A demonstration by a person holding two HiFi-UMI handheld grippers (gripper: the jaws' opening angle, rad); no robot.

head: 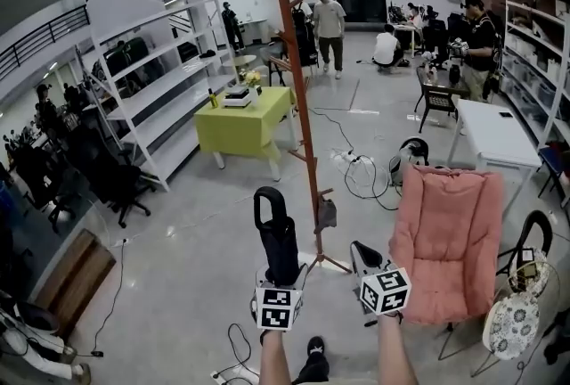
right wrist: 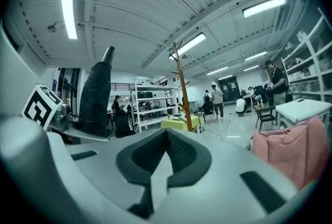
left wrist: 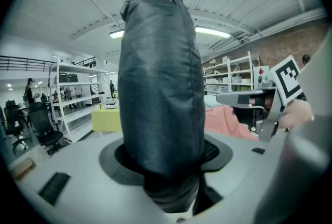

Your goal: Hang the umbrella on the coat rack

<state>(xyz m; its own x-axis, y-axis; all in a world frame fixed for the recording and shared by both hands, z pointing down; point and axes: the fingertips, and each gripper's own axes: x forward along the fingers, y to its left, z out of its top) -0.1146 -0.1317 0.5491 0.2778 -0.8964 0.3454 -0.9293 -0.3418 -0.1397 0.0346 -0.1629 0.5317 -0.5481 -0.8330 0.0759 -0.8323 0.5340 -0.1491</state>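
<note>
I carry a black folded umbrella [head: 279,241] upright, its loop handle on top. My left gripper [head: 280,274] is shut on its lower part. In the left gripper view the umbrella [left wrist: 161,88] fills the middle between the jaws of the left gripper [left wrist: 162,166]. The wooden coat rack [head: 299,98] stands just ahead on the floor, with short pegs up its pole. My right gripper [head: 361,251] is held beside the left one, shut and holding nothing. The right gripper view shows that gripper [right wrist: 166,132], with the umbrella [right wrist: 96,96] to its left and the coat rack [right wrist: 182,83] beyond.
A pink padded chair [head: 445,241] stands right of the rack's base. A yellow-green table [head: 245,120] and white shelving [head: 151,98] are behind on the left. Cables [head: 365,174] lie on the floor, a white table [head: 490,134] is at right, and people stand farther back.
</note>
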